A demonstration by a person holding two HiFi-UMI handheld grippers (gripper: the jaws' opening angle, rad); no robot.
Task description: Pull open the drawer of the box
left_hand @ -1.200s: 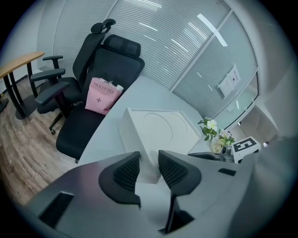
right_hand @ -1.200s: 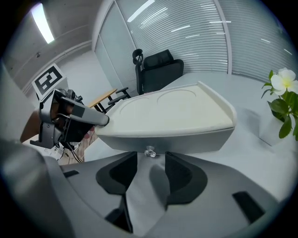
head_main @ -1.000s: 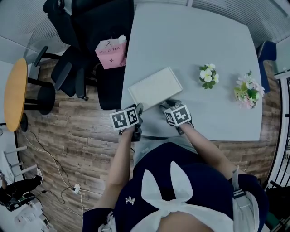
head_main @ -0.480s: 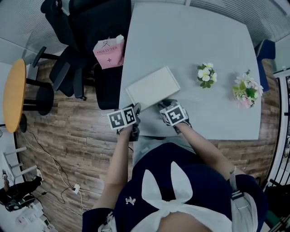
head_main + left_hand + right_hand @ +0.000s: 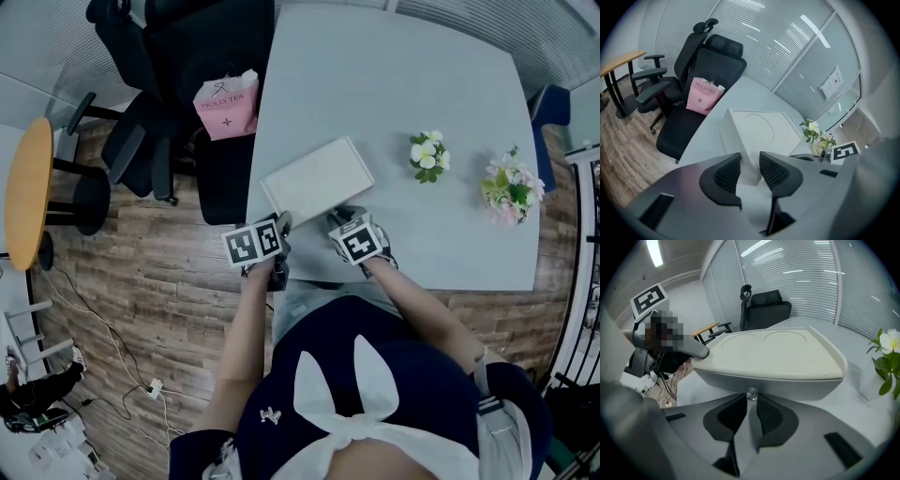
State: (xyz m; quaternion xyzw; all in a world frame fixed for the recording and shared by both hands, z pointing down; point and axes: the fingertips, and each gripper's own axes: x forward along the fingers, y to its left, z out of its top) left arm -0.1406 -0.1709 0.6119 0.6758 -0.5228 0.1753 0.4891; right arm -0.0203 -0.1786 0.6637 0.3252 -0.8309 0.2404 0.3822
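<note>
A flat white box lies on the grey table near its front edge. My left gripper is at the box's near left corner; in the left gripper view my left gripper has its pads against both sides of the box, shut on that corner. My right gripper is at the box's front face. In the right gripper view its jaws have just been closing, and my right gripper now pinches the small shiny drawer knob under the box's lid.
Two small flower bunches stand on the table's right half. A pink paper bag rests on a black office chair beside the table's left edge. A round wooden table stands far left.
The right gripper's marker cube has rolled slightly. The box and the left gripper stay where they were.
</note>
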